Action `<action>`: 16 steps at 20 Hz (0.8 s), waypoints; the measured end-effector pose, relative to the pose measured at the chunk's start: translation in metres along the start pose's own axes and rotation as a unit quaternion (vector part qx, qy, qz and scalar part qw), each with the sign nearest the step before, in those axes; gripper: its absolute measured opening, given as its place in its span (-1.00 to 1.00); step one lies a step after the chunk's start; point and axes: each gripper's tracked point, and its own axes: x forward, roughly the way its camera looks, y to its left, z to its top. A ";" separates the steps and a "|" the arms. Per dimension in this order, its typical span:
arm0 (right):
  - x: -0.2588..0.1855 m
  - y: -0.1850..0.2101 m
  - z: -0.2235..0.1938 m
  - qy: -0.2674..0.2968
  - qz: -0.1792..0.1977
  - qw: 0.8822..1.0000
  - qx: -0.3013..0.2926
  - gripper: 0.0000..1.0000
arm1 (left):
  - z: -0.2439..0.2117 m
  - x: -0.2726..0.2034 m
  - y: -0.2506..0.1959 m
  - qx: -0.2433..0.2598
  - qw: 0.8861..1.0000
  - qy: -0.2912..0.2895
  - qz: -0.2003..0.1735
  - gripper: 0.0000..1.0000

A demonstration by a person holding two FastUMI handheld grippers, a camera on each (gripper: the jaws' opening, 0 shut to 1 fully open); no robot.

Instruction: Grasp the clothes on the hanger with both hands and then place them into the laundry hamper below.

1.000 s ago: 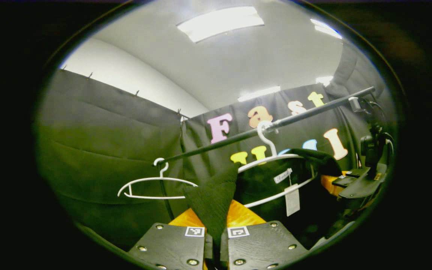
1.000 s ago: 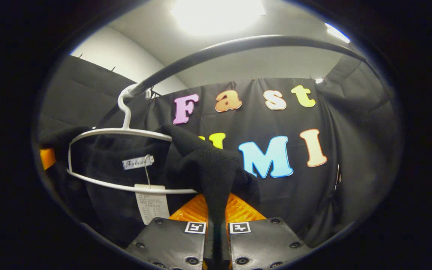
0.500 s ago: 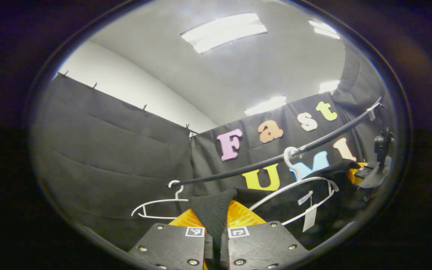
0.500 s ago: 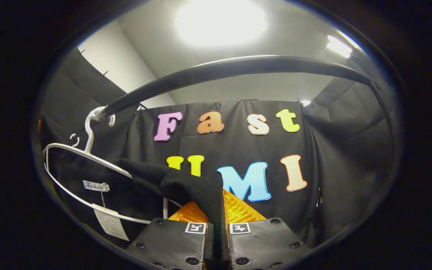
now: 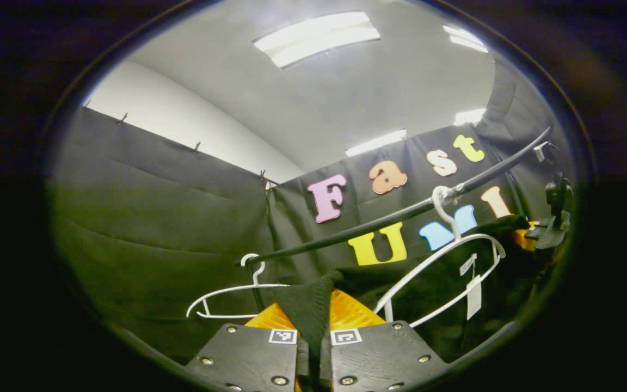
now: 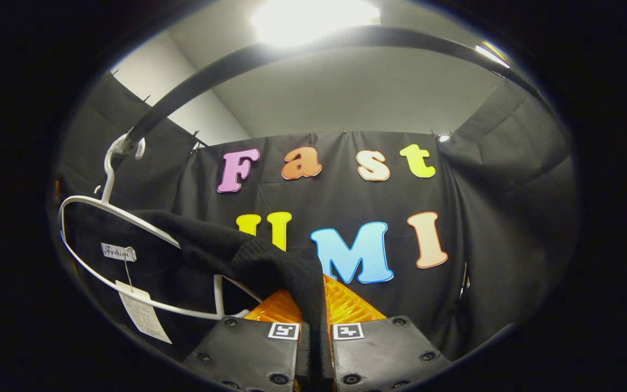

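So both claws have a bit of the black sweater (image 5: 433,283) pinched. In the left gripper view the left claw (image 5: 313,340) is clamped together on a fold of the knit, which runs up from between its fingers toward the white hanger (image 5: 444,272). Same deal in the right gripper view: the right claw (image 6: 316,337) is closed on another fold of the sweater (image 6: 248,261), and the fabric stretches off to the left to the hanger (image 6: 128,223).

The sweater is partly draped over the hanger, which is hooked on the black rail (image 5: 400,215) and sits tilted. A paper tag (image 6: 142,313) dangles from the neck label. There's a second, bare white hanger (image 5: 232,286) further along the rail, well apart from the loaded one. The right claw also shows far off at the right edge of the left gripper view, holding the other end of the sweater.
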 end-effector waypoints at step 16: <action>0.029 -0.009 -0.017 0.004 0.001 1.000 -0.002 -0.83 | -0.056 0.047 -0.002 -0.053 0.995 0.012 -0.086 -0.82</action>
